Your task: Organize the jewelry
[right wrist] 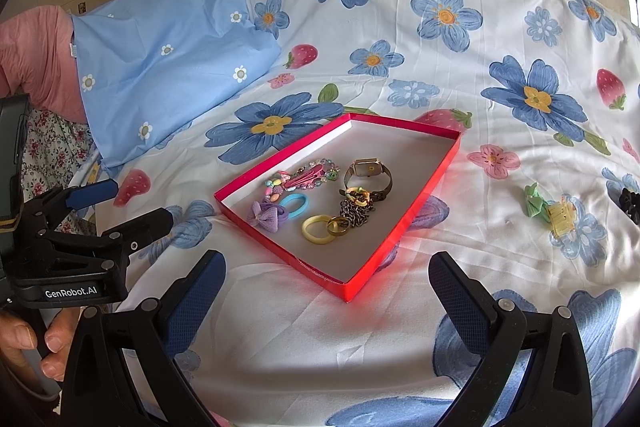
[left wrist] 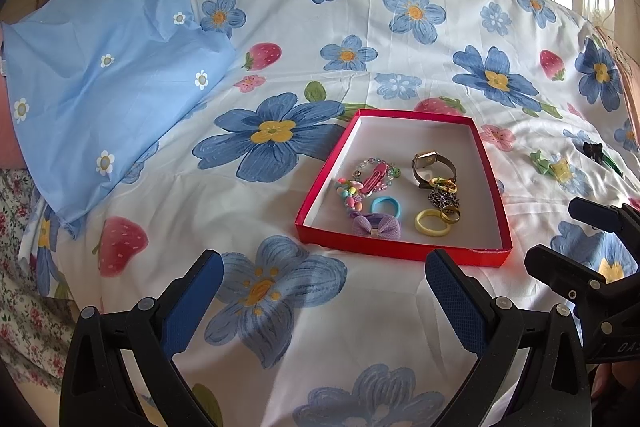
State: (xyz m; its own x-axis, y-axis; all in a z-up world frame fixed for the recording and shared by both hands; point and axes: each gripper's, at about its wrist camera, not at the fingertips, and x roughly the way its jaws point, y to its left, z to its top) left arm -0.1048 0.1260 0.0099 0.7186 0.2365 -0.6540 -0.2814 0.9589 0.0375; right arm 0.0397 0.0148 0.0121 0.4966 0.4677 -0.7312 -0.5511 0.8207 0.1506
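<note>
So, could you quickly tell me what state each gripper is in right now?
Left gripper: open, holding nothing, above the bedsheet.
Right gripper: open, holding nothing, near the red box.

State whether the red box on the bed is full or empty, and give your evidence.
Partly full. The red box holds a watch, chain, rings and hair ties near its front, while the far half of its floor is bare.

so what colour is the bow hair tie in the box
Lilac purple bow hair tie, clearest in the right wrist view.
</note>
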